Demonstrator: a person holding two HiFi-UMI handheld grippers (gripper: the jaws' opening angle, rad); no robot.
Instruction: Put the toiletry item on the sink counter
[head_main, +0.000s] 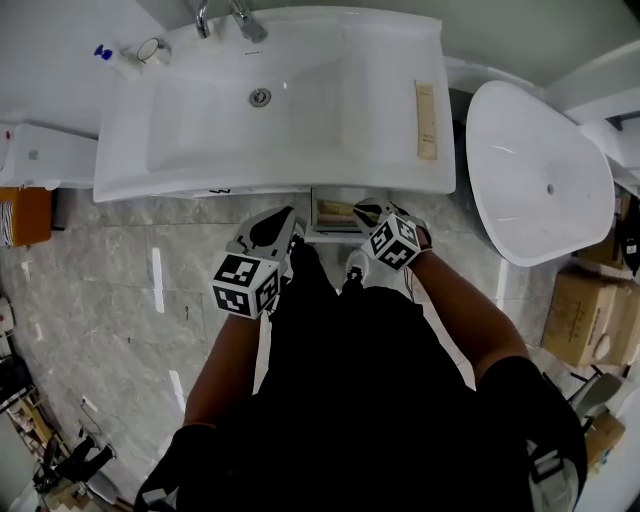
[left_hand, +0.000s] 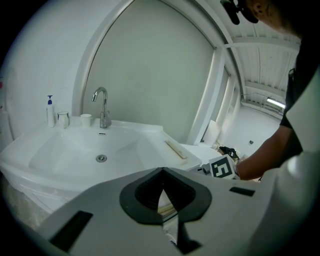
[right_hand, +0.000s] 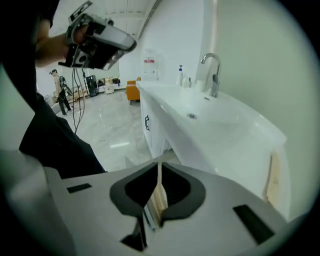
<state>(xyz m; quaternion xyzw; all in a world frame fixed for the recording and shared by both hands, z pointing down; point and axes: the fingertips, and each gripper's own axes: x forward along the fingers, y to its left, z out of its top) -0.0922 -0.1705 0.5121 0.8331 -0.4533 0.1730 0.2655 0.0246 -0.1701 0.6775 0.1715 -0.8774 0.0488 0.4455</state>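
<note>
**Step in hand.** The right gripper (head_main: 368, 211) has its jaws clenched on a thin, pale wooden toiletry item (right_hand: 159, 199). The item is seen edge-on in the right gripper view, standing upright in the narrow slot between the pads. It is too thin there to tell whether it is a comb, a brush or something else. The item is therefore in the gripper and not on the sink counter (head_main: 400, 55). In the head view the gripper is held in front of the counter's near edge, above an open compartment (head_main: 335, 212) under the basin. I judge this to be the carry stage, with the item grasped and placement not yet done.

**Left gripper.** The left gripper (head_main: 275, 228) is beside the right one. Its jaws are drawn together at the tips, with nothing seen clamped between them.

**Counter condition.** A similar wooden piece (head_main: 427, 120) already lies on the flat ledge right of the basin. The faucet (head_main: 240, 18) and a soap bottle (head_main: 105, 52) stand along the back.

**Next move, as judged.**
- Bring the right gripper up and forward over the rim to the flat right-hand ledge, clear of the sloping basin.
- Lower it until the item rests on the ledge, then release the jaws.
- Tilt the item flat before release, since a thin piece let go on edge is likely to topple or slide.
</note>
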